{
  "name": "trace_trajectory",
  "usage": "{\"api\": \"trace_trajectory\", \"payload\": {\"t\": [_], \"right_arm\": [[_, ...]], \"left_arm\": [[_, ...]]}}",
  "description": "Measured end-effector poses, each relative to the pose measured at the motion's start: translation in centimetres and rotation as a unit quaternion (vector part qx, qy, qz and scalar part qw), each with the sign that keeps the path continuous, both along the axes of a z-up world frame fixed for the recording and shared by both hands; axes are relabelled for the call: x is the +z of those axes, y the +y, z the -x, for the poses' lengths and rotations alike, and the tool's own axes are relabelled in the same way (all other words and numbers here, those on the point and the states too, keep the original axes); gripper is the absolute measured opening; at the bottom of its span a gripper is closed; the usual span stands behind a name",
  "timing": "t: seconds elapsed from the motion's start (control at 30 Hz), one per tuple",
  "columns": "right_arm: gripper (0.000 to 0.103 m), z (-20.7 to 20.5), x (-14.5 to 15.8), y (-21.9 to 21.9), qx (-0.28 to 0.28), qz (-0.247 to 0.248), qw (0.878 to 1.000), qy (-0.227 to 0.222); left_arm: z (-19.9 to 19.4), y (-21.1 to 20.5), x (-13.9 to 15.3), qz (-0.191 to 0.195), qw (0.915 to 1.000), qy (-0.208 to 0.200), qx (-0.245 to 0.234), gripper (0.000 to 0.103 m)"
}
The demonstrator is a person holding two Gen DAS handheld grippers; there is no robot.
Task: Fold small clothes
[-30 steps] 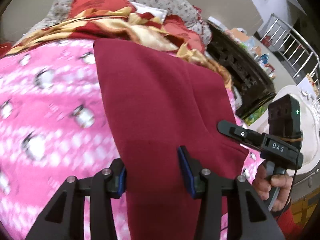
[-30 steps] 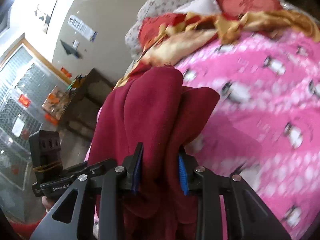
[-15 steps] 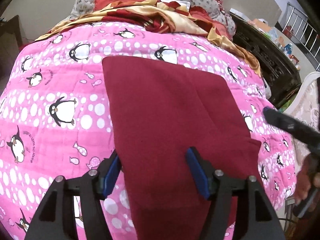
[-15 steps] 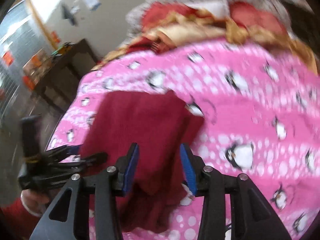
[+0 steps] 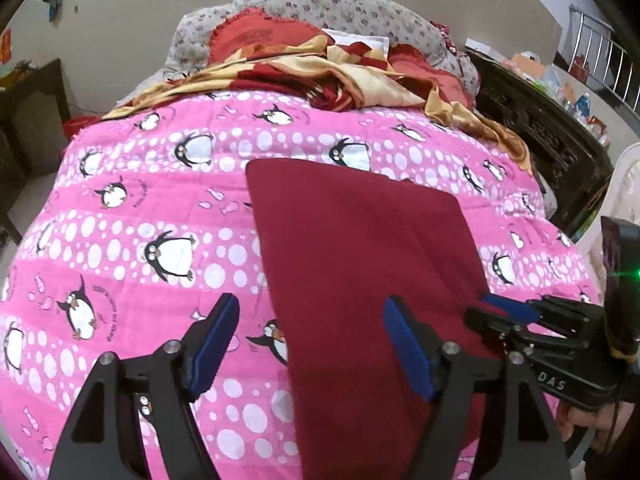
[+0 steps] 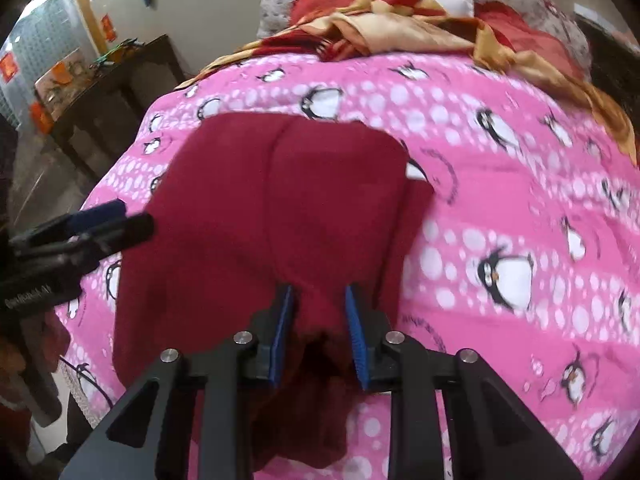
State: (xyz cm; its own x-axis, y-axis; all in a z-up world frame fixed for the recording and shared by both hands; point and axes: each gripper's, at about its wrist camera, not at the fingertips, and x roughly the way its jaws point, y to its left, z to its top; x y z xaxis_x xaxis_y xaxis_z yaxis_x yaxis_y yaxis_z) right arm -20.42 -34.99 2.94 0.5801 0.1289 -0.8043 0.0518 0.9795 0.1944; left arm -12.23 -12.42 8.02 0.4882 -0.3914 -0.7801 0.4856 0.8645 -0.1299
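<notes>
Maroon garment (image 5: 360,264) lies flat near the bed's (image 5: 120,240) front edge, folding barely begun; the left gripper (image 5: 312,344) gapes empty while the right gripper (image 6: 320,320) pinches its near hem.

One dark red garment (image 5: 360,264) lies on one pink quilt (image 5: 132,216). Two grippers show: the left (image 5: 312,344) and the right (image 6: 320,328). One crumpled gold-red cloth (image 5: 360,76) is behind.
</notes>
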Motion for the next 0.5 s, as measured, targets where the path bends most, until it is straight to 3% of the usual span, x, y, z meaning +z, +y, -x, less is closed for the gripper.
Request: {"api": "trace_trajectory", "payload": {"t": [0.3,0.5], "right_arm": [[0.056,0.3,0.2,0.0,-0.009,-0.009,1.000,0.001],[0.061,1.2,2.1,-0.3,-0.024,-0.047,0.998,-0.020]], "left_arm": [[0.3,0.0,0.1,0.001,0.9999,0.002,0.015,0.078],[0.6,0.2,0.1,0.001,0.9999,0.007,0.012,0.078]]}}
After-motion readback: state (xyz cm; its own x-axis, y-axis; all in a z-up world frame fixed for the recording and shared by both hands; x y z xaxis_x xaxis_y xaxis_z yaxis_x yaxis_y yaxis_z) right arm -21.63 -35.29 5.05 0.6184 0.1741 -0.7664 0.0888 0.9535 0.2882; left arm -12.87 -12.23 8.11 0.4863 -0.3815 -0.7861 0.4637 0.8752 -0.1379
